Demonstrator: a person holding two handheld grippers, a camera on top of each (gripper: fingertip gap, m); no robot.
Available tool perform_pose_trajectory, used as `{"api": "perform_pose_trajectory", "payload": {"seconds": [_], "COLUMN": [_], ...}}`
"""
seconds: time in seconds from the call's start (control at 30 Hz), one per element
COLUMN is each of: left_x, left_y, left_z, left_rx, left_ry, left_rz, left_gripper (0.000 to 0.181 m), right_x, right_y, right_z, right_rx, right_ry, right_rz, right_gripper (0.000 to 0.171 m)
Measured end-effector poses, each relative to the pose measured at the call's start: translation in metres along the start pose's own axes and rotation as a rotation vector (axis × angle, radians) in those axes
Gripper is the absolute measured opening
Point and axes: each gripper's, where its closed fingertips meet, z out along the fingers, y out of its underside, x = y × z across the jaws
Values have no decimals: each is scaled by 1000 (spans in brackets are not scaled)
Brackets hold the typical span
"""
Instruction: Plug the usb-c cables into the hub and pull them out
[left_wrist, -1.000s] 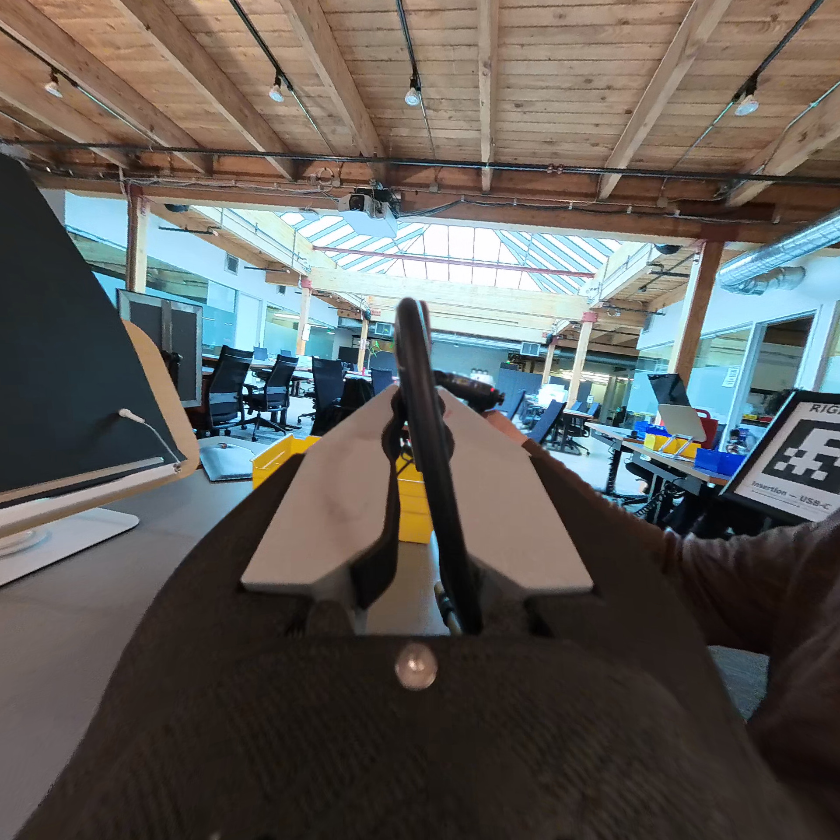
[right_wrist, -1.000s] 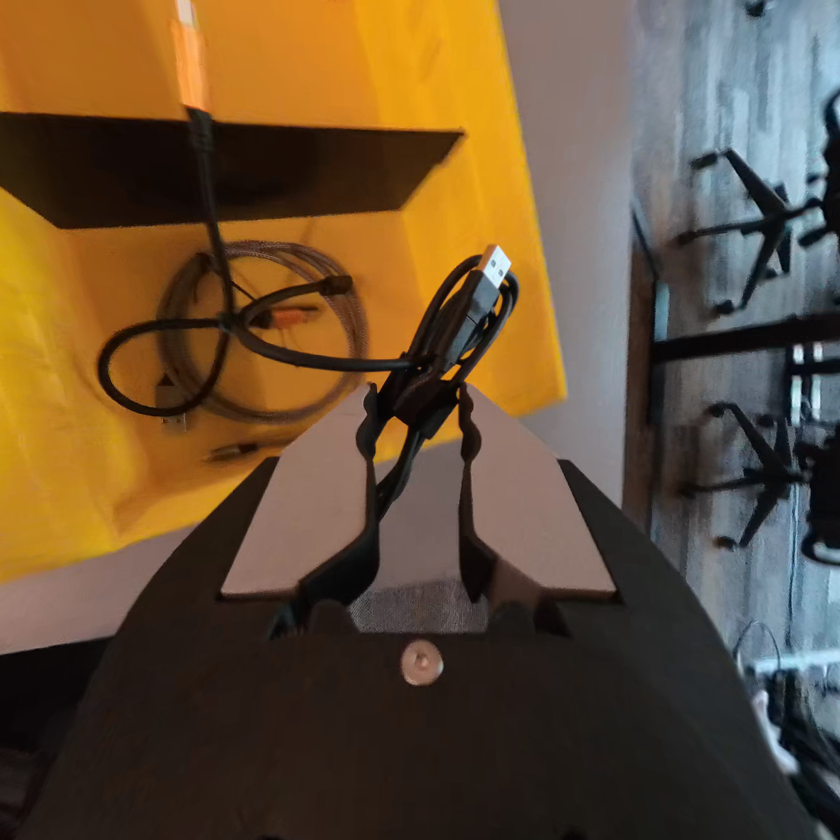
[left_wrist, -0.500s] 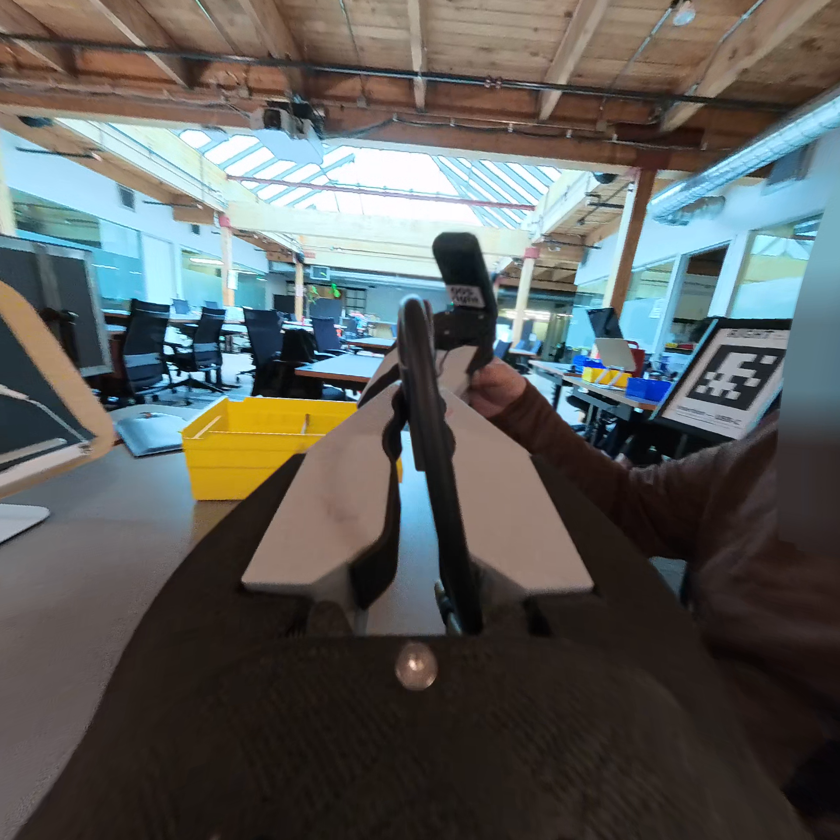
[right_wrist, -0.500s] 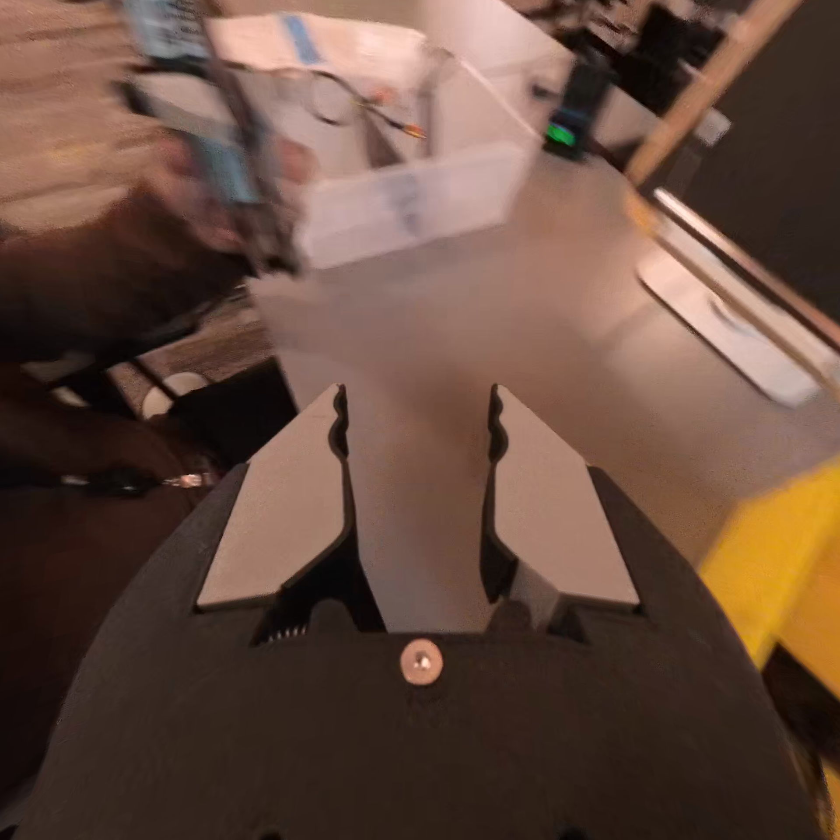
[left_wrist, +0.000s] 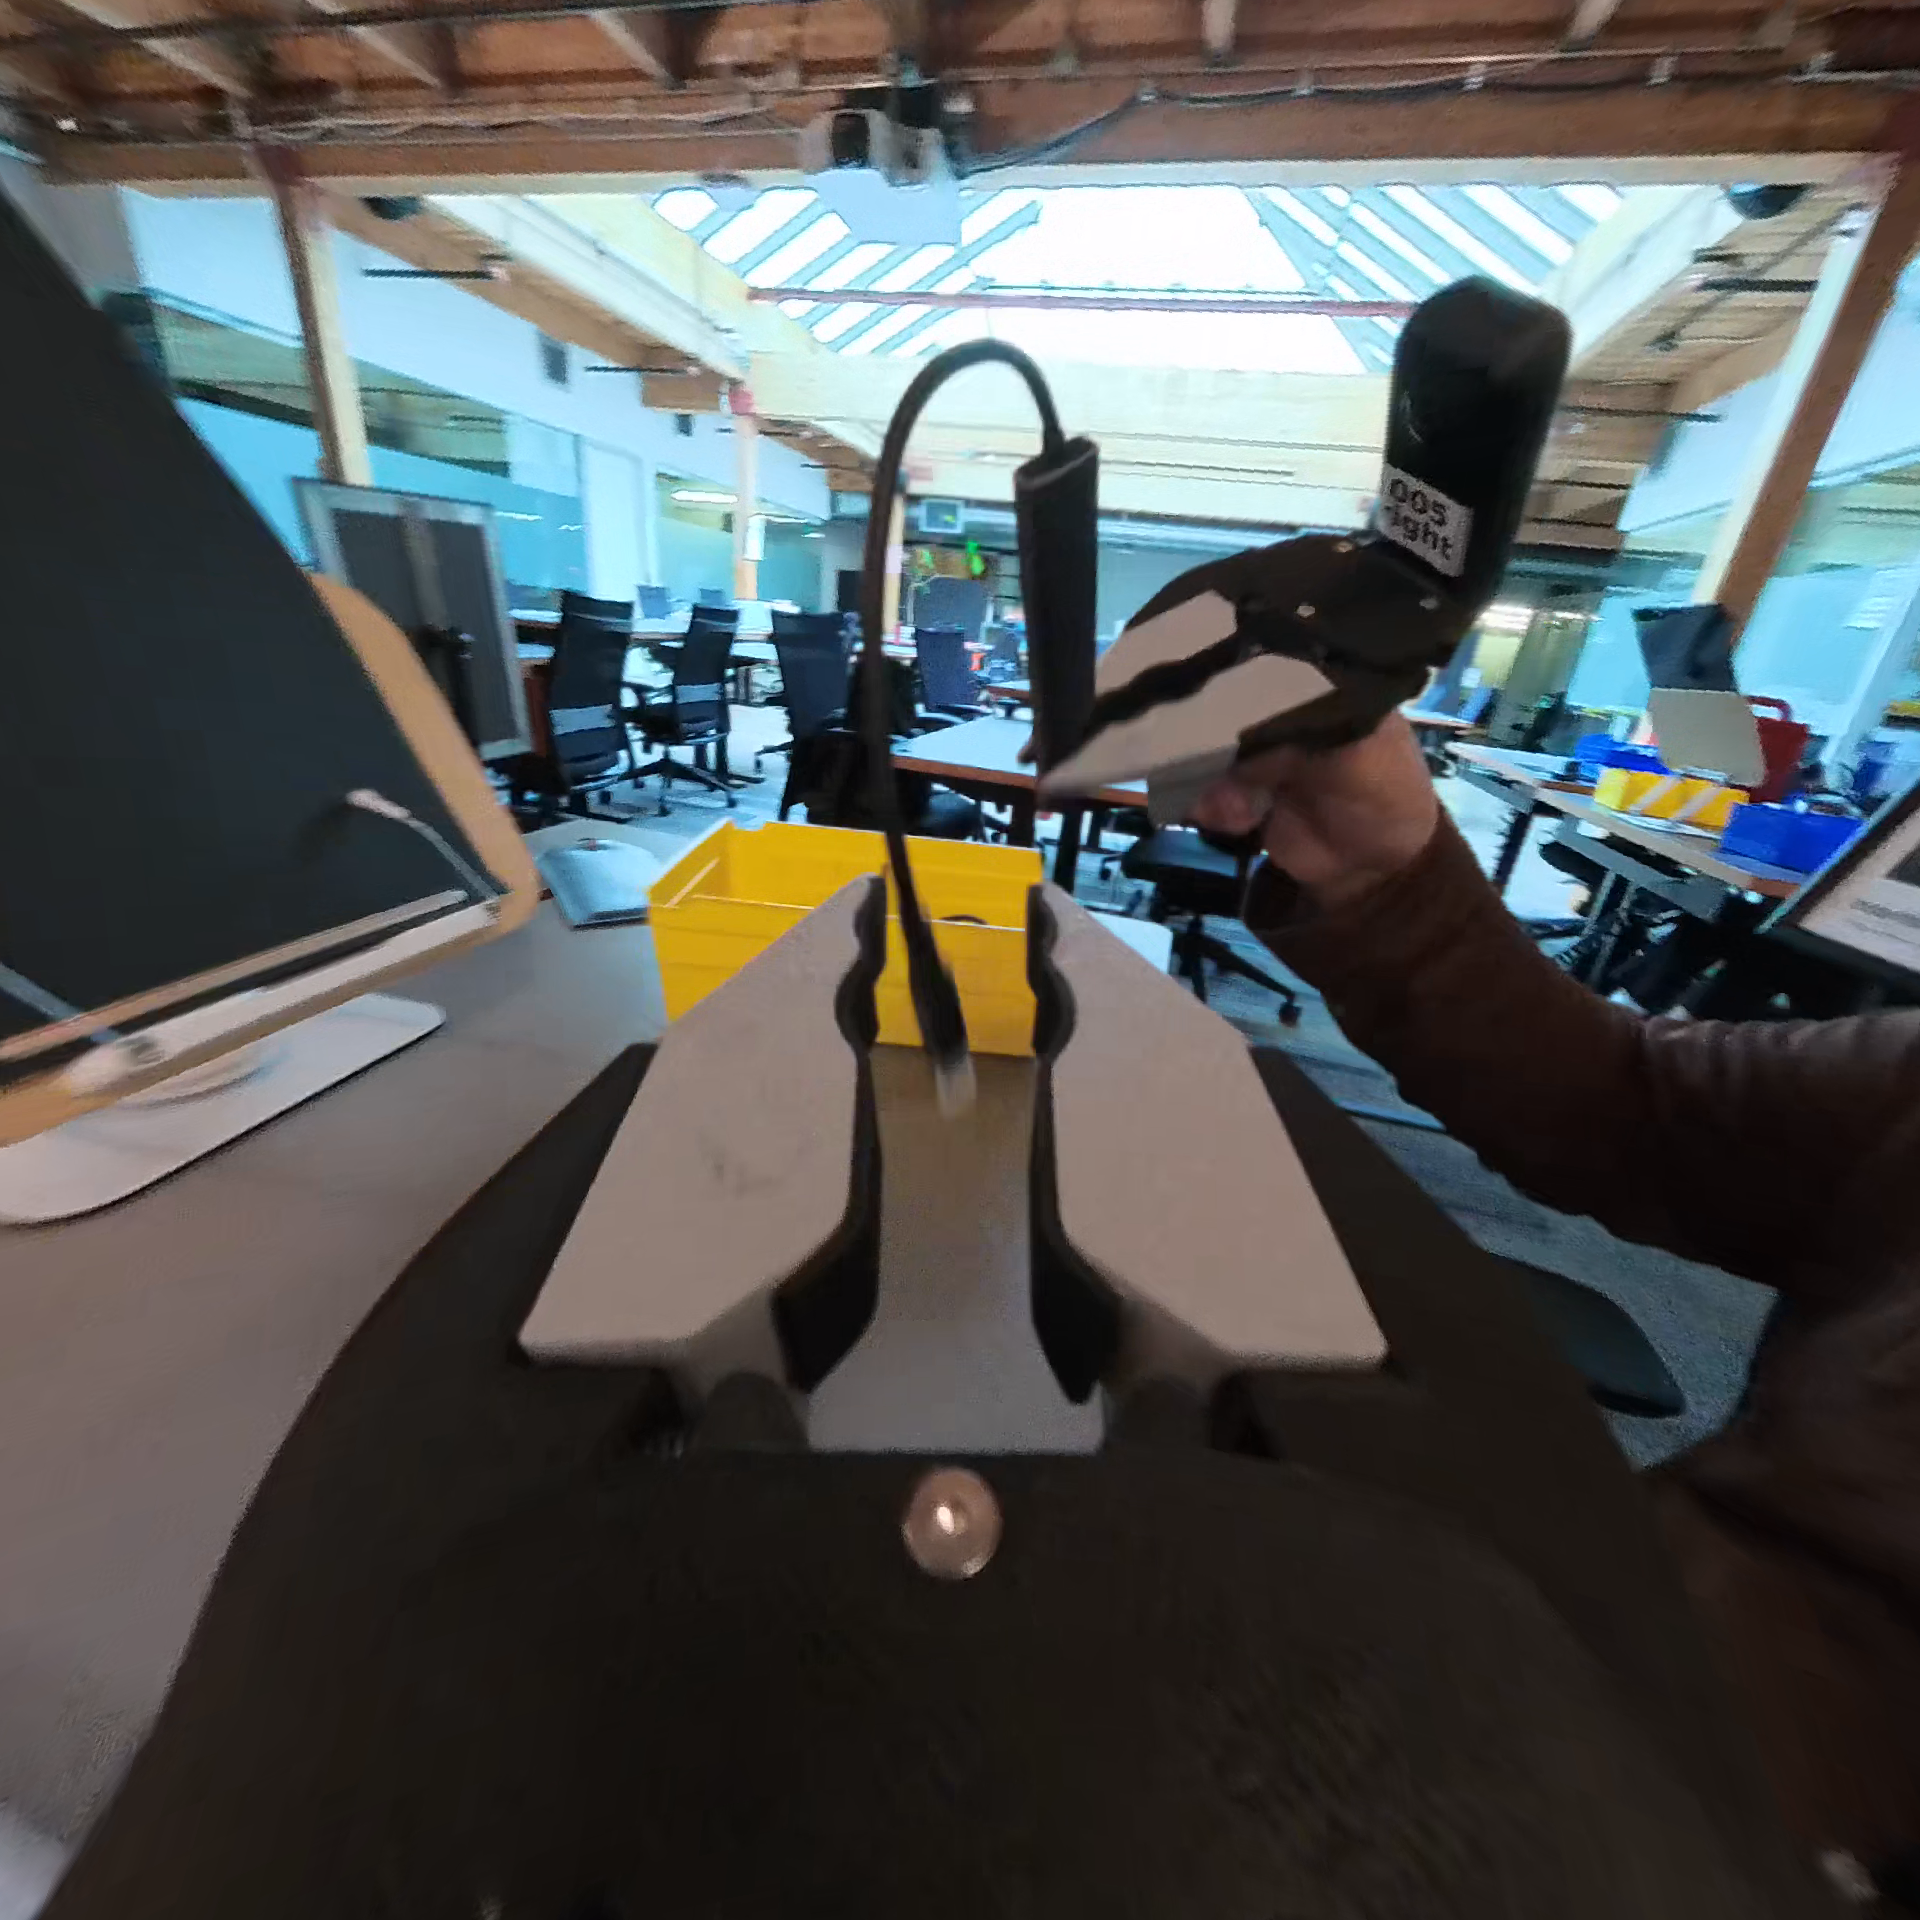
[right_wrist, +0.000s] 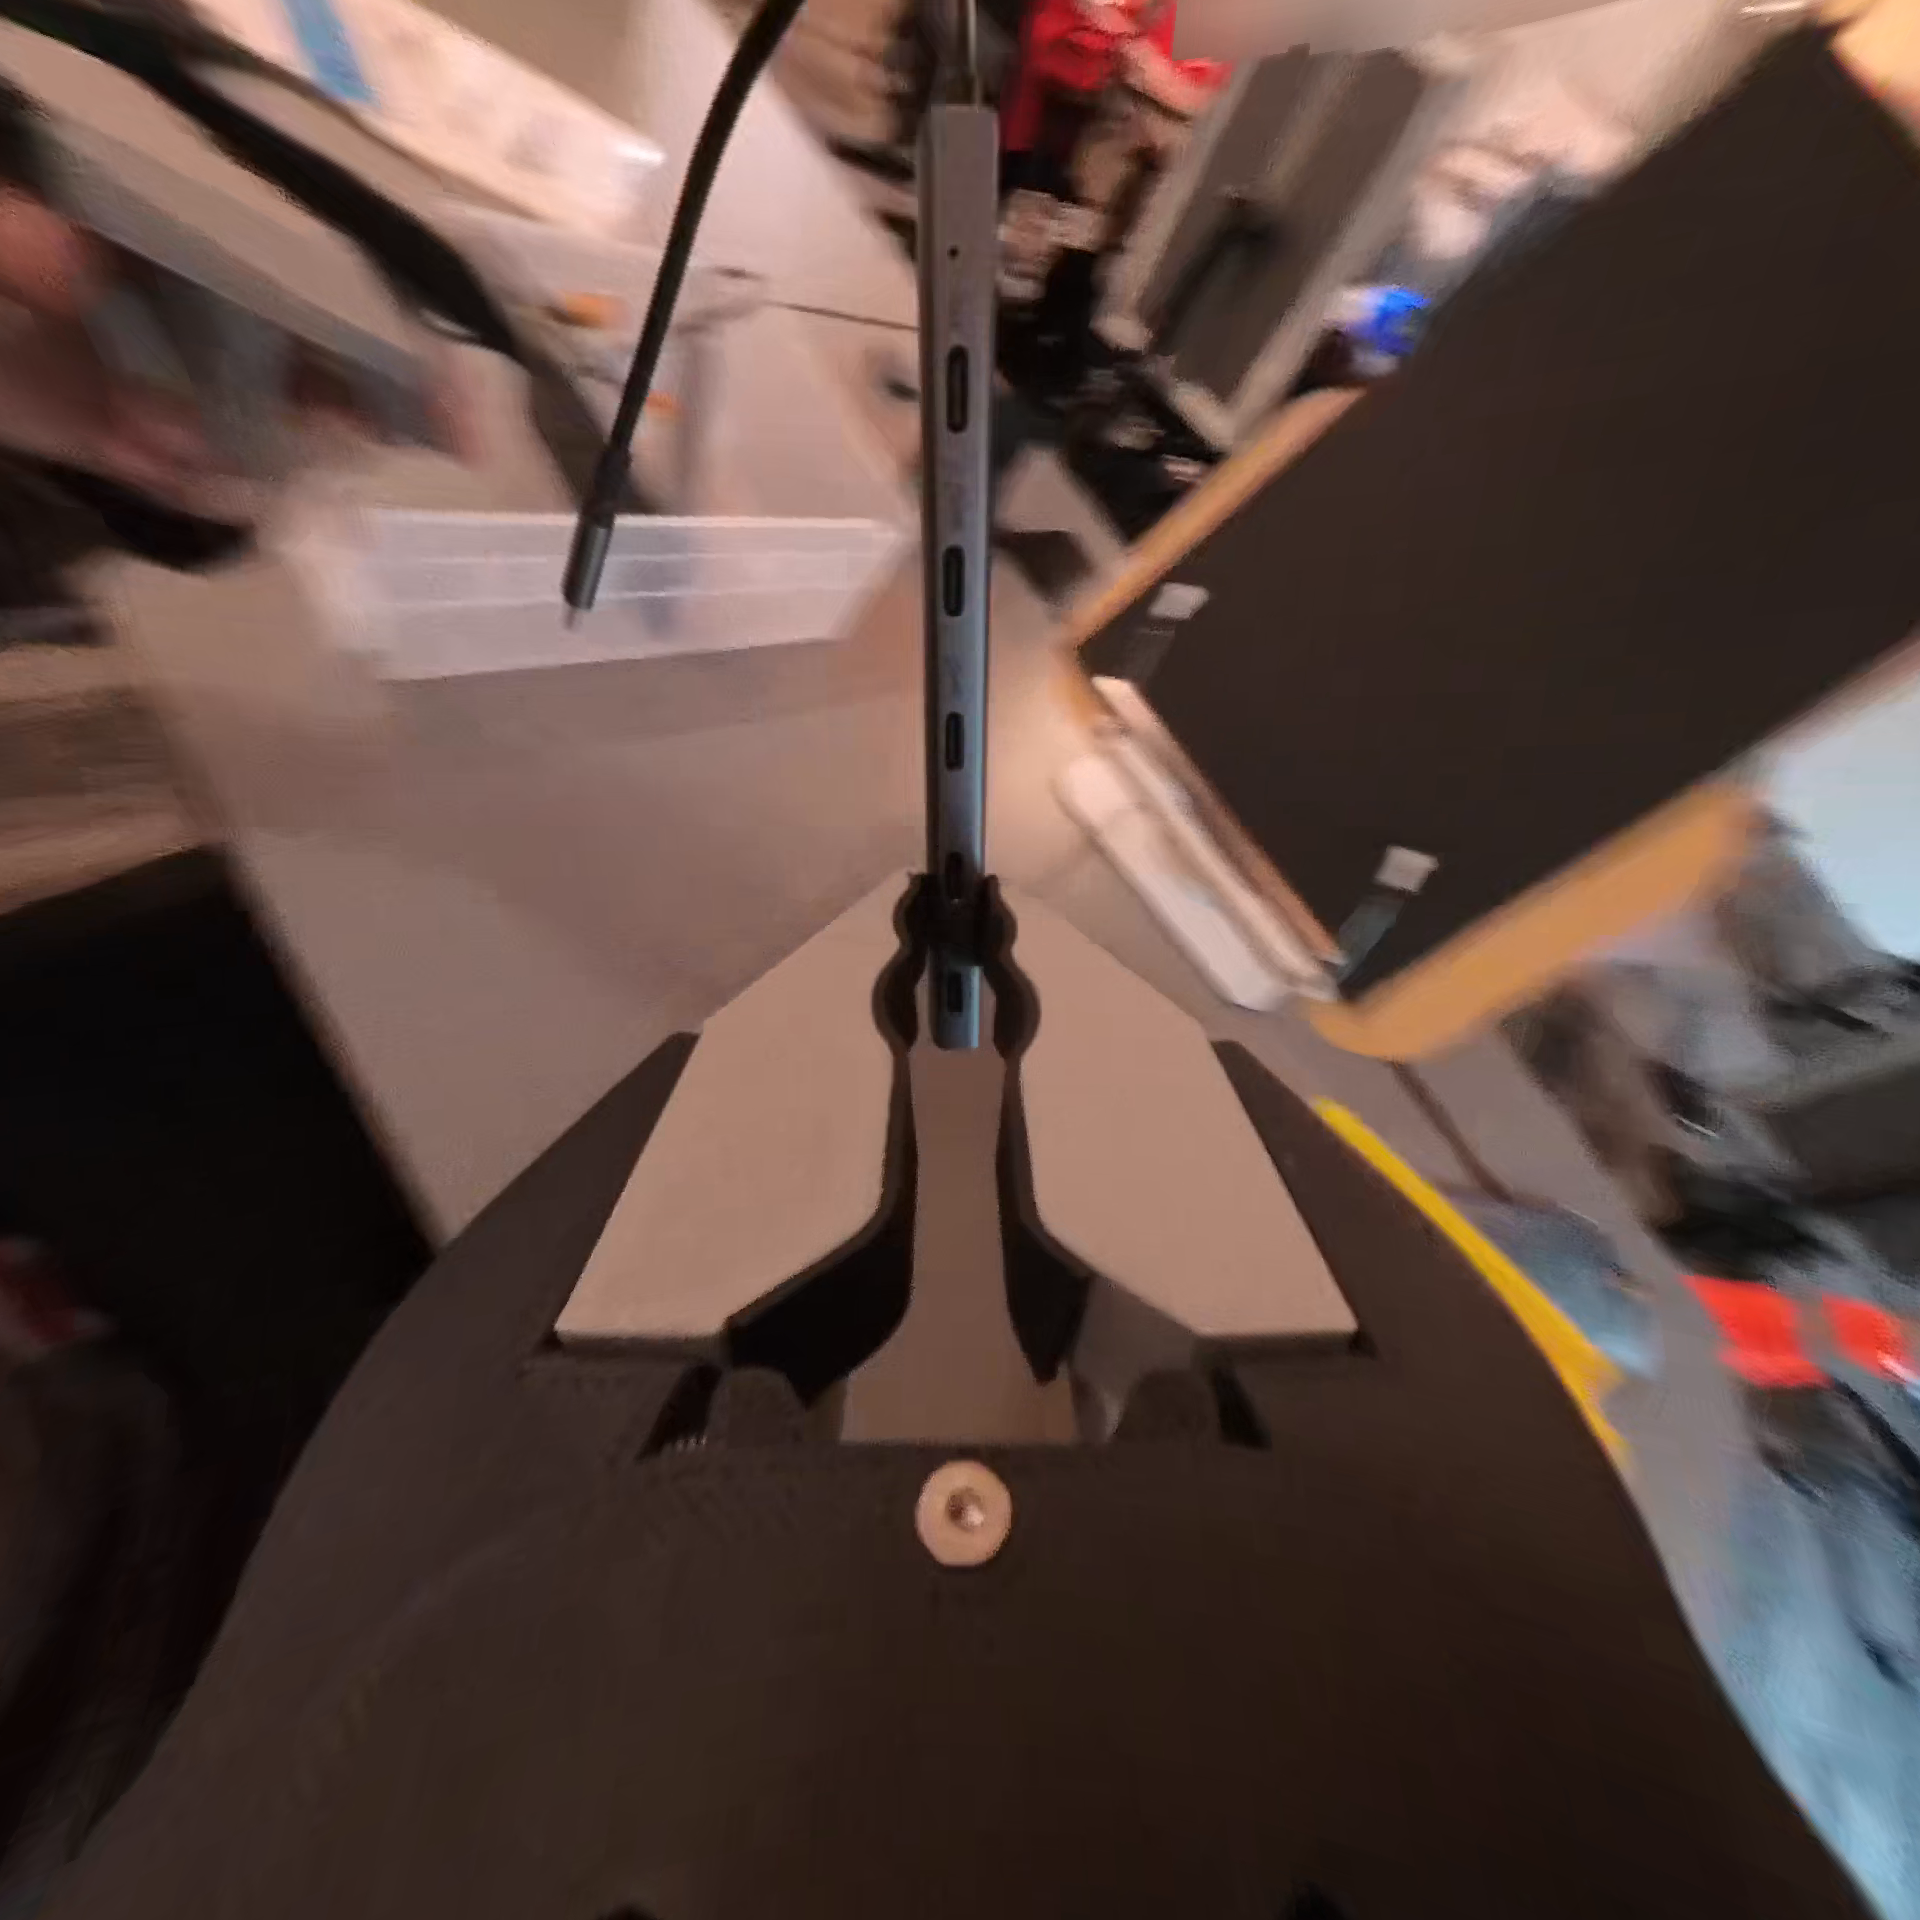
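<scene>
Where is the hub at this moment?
The hub is clamped upright at its lower end in the right gripper, held in the air above the yellow bin; its own cable hangs between the open left gripper's fingers.

Open office: timber-beam ceiling (left_wrist: 520, 62), bright skylight (left_wrist: 1143, 239), black office chairs (left_wrist: 592, 717), grey desk (left_wrist: 312, 1247).

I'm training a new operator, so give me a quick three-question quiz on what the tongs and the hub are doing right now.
1. True or false: the right tongs are shut on the hub.
2. The left tongs are: A open; B shut on the cable; C shut on the hub.
3. Fill in: the plug on the hub's cable hangs ___ (free / plugged in).

Key: 1 true; 2 A; 3 free.
</scene>
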Motion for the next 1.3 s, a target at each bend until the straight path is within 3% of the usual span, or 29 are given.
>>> {"api": "perform_pose_trajectory", "payload": {"seconds": [0.13,0.23,0.33,0.43,0.53,0.63,0.7,0.8,0.87,0.97,1.03,1.13,1.3], "left_x": [-20,-26,-26,-30,-35,-37,-39,-51,-62,-79,-91,-112,-145], "left_y": [-41,-64,-69,-62,-47,-38,-34,-30,-29,-30,-32,-39,-48], "left_z": [-51,-75,-81,-75,-66,-61,-61,-66,-70,-81,-95,-129,-232], "left_rx": [111,215,229,190,123,85,61,33,29,22,17,1,-81], "left_ry": [-77,-135,-144,-166,-184,-182,-186,-235,-277,-356,-439,-630,-1058], "left_rz": [-5,22,29,32,38,29,36,59,61,54,68,117,183], "left_gripper": [10,2,1,1,7,13,17,21,22,26,30,36,41], "right_x": [112,185,230,236,247,255,263,257,225,143,90,37,9], "right_y": [21,53,100,166,245,293,285,233,181,101,75,81,122], "right_z": [-37,-50,-41,-7,10,17,18,32,56,100,127,178,248], "right_rx": [-117,-311,-543,-751,-1041,-1202,-1129,-875,-634,-261,-137,-138,-115], "right_ry": [389,581,596,461,481,535,609,645,527,208,53,-43,-27], "right_rz": [-76,-204,-267,-230,-242,-197,-119,56,182,315,334,291,222], "right_gripper": [7,7,7,8,21,17,19,40,49,57,59,55,15]}}
